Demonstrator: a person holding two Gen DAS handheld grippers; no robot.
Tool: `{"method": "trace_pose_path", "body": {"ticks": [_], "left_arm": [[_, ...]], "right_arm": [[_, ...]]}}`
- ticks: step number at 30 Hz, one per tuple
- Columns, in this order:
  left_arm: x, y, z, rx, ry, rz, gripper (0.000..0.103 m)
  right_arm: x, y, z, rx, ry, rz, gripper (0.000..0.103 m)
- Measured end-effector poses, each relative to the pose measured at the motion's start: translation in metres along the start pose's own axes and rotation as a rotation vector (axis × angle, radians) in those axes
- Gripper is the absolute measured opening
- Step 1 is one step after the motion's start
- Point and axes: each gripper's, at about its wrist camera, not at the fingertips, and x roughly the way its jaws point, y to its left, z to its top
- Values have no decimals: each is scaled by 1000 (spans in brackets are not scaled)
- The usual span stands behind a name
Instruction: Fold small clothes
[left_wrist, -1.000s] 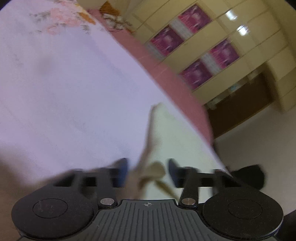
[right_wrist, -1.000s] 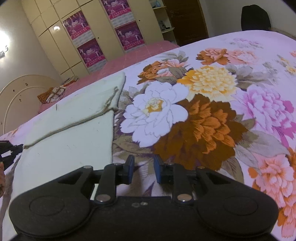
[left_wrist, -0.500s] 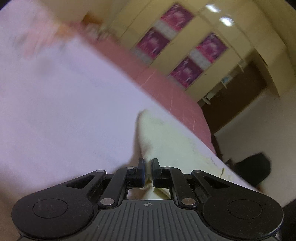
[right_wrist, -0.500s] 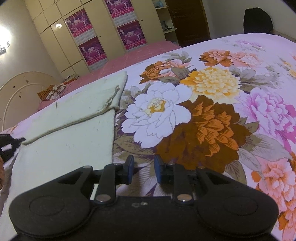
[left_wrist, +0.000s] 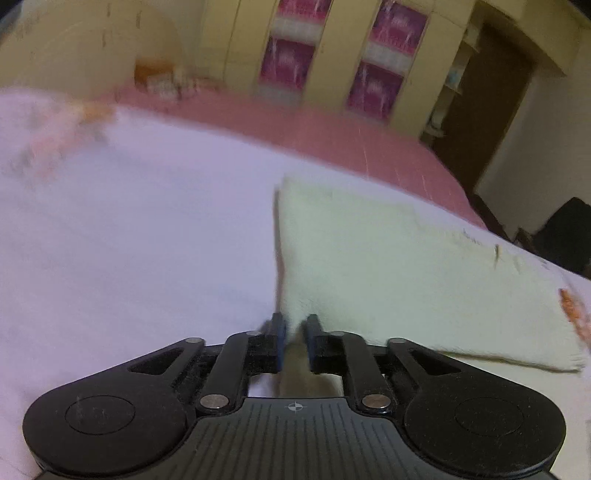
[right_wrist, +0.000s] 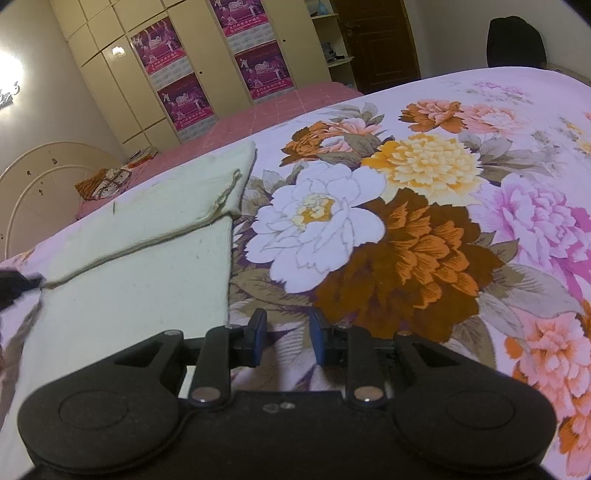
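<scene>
A pale cream cloth (right_wrist: 140, 258) lies on the flowered bedsheet (right_wrist: 406, 229), its far part folded over the near part. In the left wrist view the same cloth (left_wrist: 388, 266) spreads ahead and to the right. My left gripper (left_wrist: 294, 332) is shut on the cloth's near left corner. That gripper shows as a dark shape at the left edge of the right wrist view (right_wrist: 14, 286). My right gripper (right_wrist: 284, 332) hovers low over the sheet just right of the cloth's near right corner, jaws a little apart and empty.
The bed's far edge meets a pink floor (right_wrist: 277, 110). Cream wardrobes with magenta posters (right_wrist: 184, 99) line the far wall. A rounded headboard (right_wrist: 48, 173) and a patterned cushion (right_wrist: 103, 182) stand at the left. A dark door (right_wrist: 376, 40) is behind.
My left gripper closed on the cloth's corner and swung round, so the cloth now lies ahead and to the right. My right gripper opened slightly and stayed in place.
</scene>
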Motion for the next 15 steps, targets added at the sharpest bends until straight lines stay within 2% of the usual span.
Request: {"method": "trace_pose_path", "body": {"ticks": [1, 3, 6, 7, 10, 11, 15], "left_arm": [[-4, 2, 2, -19, 0, -7, 14], [-21, 11, -1, -87, -49, -33, 14], [-43, 20, -16, -90, -42, -52, 14], [-51, 23, -24, -88, -33, -66, 19], [-86, 40, -60, -92, -13, -95, 76], [-99, 43, -73, -91, -16, -100, 77], [-139, 62, -120, -103, 56, -144, 76]], "right_arm": [[0, 2, 1, -1, 3, 3, 28], [-3, 7, 3, -10, 8, 13, 28], [-12, 9, 5, -20, -5, 19, 29], [-15, 8, 4, -13, -6, 17, 29], [-27, 4, 0, 16, -6, 17, 29], [-34, 2, -4, 24, -2, 17, 29], [-59, -2, -22, 35, 22, 16, 30]]}}
